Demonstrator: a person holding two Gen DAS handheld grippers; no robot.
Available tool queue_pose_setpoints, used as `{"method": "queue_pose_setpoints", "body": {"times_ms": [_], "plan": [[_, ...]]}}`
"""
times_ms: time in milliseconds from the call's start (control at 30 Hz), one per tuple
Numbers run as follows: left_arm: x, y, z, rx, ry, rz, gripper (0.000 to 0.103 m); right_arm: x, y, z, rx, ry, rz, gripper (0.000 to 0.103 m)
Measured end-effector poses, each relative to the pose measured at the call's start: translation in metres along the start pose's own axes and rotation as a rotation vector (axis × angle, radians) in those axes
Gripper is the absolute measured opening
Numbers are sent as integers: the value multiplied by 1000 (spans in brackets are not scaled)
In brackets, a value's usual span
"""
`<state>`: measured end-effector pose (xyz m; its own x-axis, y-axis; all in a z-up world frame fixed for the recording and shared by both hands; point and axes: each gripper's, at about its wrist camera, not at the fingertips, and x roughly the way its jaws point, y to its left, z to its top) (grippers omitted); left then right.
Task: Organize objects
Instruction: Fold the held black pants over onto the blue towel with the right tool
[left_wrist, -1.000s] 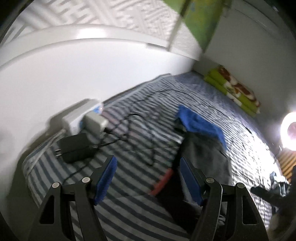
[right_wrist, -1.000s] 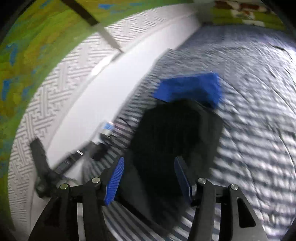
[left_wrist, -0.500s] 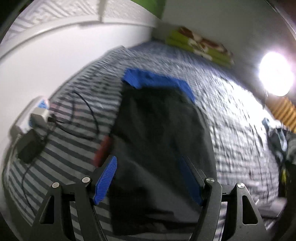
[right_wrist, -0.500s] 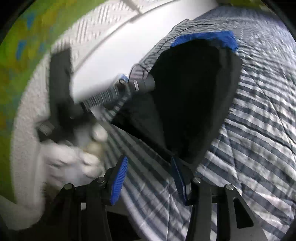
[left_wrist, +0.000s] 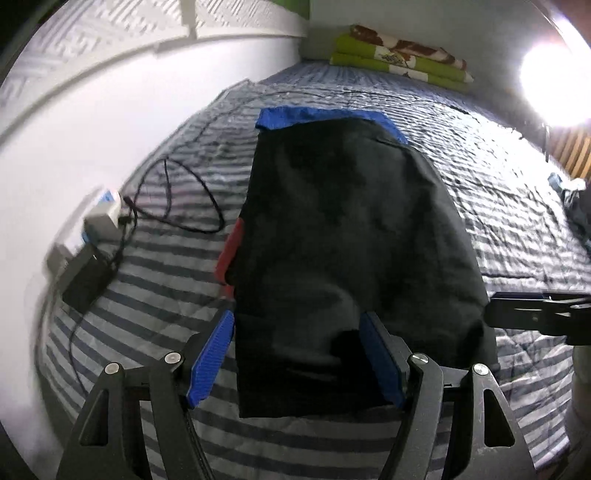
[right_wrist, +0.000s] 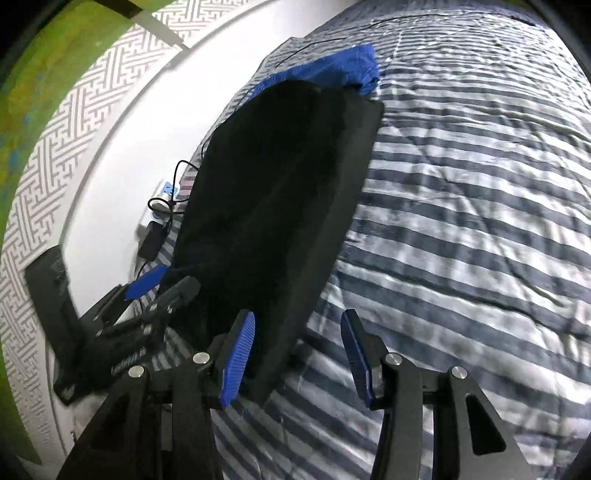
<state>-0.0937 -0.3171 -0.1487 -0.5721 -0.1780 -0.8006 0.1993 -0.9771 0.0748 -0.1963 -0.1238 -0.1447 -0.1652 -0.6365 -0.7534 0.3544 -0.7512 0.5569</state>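
Observation:
A folded black garment (left_wrist: 351, 229) lies on the striped bedcover (left_wrist: 517, 206), over a blue cloth (left_wrist: 295, 114) that shows at its far end. A red thing (left_wrist: 231, 247) peeks out at its left edge. My left gripper (left_wrist: 295, 362) is open and low over the garment's near end, its fingers straddling the near left part. In the right wrist view the same black garment (right_wrist: 280, 177) and blue cloth (right_wrist: 332, 68) show. My right gripper (right_wrist: 297, 354) is open at the near right corner, with the garment's edge beside its left finger.
A white power strip with plugs (left_wrist: 99, 218), a black adapter (left_wrist: 86, 280) and a looped black cable (left_wrist: 184, 206) lie by the white wall on the left. A folded green blanket (left_wrist: 399, 55) sits at the bed's far end. A bright lamp (left_wrist: 554, 85) glares at upper right.
The left gripper swung from the chargers to over the black garment and came lower. The right gripper sank to the garment's near corner and its jaws narrowed a little.

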Motion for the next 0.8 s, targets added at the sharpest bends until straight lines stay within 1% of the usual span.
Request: {"method": "queue_pose_setpoints", "body": {"times_ms": [133, 233, 400, 467, 567, 700, 800], "plan": [[-6, -4, 9, 16, -12, -1, 73, 1, 14, -7, -53, -6, 4, 45], [-9, -8, 16, 17, -24, -21, 73, -9, 27, -26, -125, -16, -21, 45], [-10, -19, 24, 39, -33, -24, 74, -17, 35, -34, -214, -37, -42, 45], [-9, -22, 26, 47, -33, -25, 73, -21, 36, -43, -279, -33, -41, 45], [0, -25, 32, 54, -13, -34, 73, -22, 36, -55, -378, -24, -58, 45], [17, -28, 38, 56, 27, -37, 73, -20, 39, -64, -443, -13, -52, 44], [26, -29, 39, 58, 44, -25, 73, -14, 46, -64, -502, -24, -84, 40]]}}
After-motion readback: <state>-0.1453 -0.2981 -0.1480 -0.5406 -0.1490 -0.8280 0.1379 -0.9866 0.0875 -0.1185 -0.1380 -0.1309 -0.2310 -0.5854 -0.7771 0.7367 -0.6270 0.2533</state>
